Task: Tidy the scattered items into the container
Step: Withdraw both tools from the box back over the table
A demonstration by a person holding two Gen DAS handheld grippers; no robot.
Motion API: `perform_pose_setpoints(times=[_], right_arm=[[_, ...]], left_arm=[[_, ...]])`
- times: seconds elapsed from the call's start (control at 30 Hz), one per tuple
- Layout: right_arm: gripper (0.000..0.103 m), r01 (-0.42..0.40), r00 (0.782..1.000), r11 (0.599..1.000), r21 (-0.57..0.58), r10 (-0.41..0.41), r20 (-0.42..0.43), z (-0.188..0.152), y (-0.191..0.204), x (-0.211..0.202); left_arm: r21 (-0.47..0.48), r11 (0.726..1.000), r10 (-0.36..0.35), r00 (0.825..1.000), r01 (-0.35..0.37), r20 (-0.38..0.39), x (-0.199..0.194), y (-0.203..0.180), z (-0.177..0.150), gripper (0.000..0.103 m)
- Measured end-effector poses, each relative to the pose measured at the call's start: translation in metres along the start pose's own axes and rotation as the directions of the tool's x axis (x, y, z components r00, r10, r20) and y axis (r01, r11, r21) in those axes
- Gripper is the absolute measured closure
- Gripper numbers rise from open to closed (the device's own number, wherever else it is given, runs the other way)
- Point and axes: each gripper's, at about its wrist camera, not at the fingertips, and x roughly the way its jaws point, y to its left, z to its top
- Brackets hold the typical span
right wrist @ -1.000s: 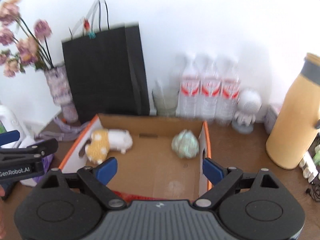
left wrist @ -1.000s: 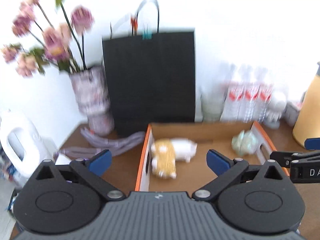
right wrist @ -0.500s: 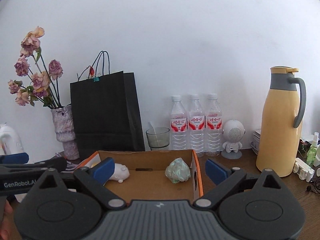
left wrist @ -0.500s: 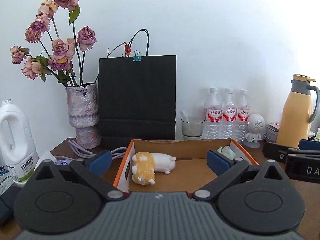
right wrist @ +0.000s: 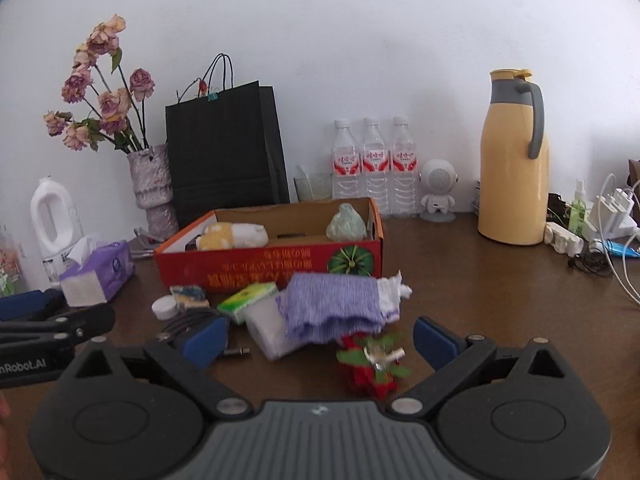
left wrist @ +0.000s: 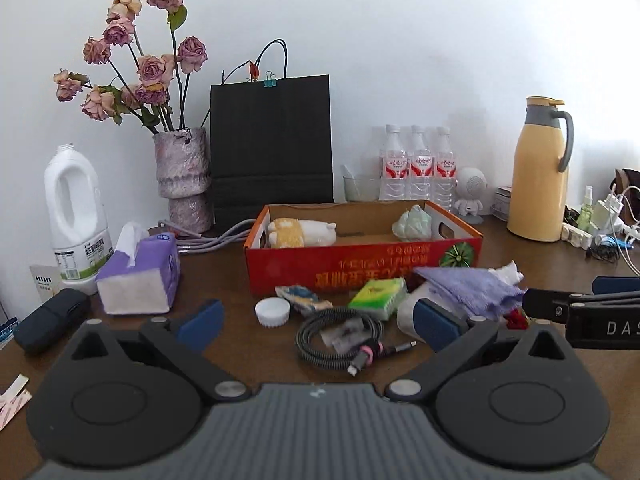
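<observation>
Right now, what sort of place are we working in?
Probably a home or small-office side table set against a white wall, used as a catch-all. The vase of dried roses, the yellow thermos jug and the water bottles point to a lived-in room, not a lab bench.

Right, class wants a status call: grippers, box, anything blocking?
Left gripper open, empty. Right gripper empty, jaws opening. Box holds two items; cable, cap, cloth lie loose before it. Nothing blocking.
</observation>
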Motion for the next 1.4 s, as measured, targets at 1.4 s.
perform_pose_setpoints(times=[1.4], right_arm=[[0.000, -0.076, 0.991, 0.997, -0.011, 0.075, -0.114, -0.042, 0.014, 0.008]], left_arm=[[0.004, 1.000, 0.017, 0.992, -0.017, -0.124, 0.021, 0.009, -0.021, 0.000]])
